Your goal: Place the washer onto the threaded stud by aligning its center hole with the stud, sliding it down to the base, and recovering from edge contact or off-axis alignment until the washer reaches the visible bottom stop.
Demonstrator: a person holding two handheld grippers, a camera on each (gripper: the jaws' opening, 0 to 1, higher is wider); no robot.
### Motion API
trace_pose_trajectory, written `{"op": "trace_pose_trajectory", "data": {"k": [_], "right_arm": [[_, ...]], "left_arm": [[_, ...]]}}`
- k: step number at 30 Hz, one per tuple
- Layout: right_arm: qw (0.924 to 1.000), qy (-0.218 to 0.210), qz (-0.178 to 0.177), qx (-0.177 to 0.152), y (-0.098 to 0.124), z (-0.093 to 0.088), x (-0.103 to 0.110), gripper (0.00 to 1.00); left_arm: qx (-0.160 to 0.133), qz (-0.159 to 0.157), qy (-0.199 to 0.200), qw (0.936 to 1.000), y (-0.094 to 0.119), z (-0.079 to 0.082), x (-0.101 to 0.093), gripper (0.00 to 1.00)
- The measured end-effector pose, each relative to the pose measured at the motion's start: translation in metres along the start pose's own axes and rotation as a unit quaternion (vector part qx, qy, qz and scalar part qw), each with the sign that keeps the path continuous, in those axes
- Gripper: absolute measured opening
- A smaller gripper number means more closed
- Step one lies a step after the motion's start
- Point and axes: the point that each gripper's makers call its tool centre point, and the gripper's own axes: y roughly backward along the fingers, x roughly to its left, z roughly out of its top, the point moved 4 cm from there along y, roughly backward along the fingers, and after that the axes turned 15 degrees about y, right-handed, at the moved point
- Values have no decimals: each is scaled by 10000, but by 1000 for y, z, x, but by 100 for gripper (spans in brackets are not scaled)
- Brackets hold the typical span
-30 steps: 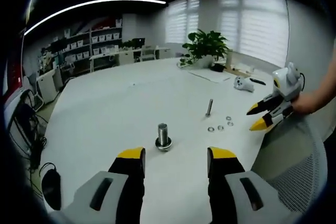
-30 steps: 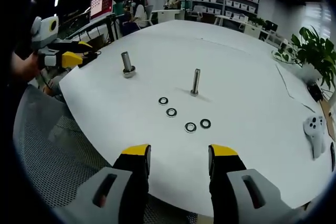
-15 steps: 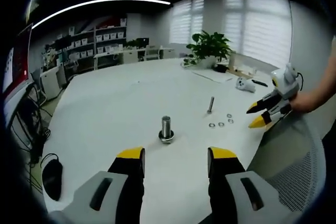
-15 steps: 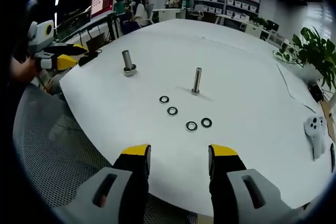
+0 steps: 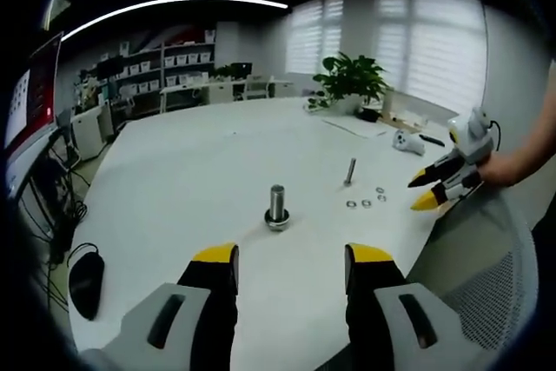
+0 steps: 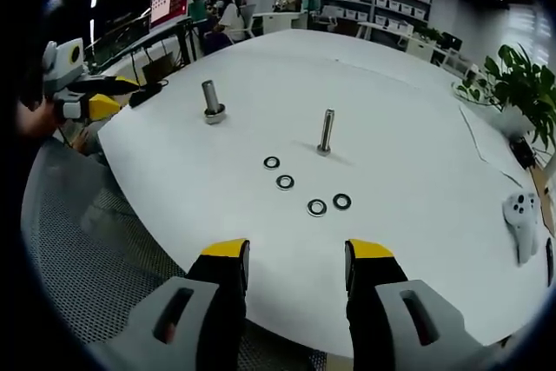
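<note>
While both grippers hung over the near edge of the white table (image 6: 417, 128), nothing was held in either one. In the right gripper view, the right gripper (image 6: 297, 258) was closest, with its two yellow-tipped jaws apart and nothing between them. A grey mesh chair back (image 6: 87, 249) sat low on the left, below the table edge.

A little farther out, four washers (image 6: 317, 208) lay flat on the table in a loose row. None of them was on a stud. Just past them stood the thin threaded stud (image 6: 327, 132), upright and bare. Off to the left of it stood a thicker bolt (image 6: 211, 102) on its wide base. The left gripper (image 6: 113, 95) showed at the far left edge of the table, held by a hand.

In the left gripper view, the left gripper (image 5: 291, 260) also had its jaws apart and empty. The thicker bolt was the nearest thing in front of it, and the thin stud and washers lay beyond, to the right.

Farther away were a white game controller (image 6: 521, 215) and a green plant (image 6: 517, 84). Shelves (image 5: 182, 62) stood at the back.
</note>
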Motion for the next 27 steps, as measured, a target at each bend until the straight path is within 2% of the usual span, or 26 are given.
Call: {"op": "trace_pose_trajectory", "data": {"k": [13,27], "right_arm": [[9999,95,7,89,-2,-1,2,47],[9991,301,180,243,-3,-2,6,47]], "left_arm": [[20,-7,-86,10000,-1,-7,2,48],[82,-19,-162,9998,-2,-9,1,47]]}}
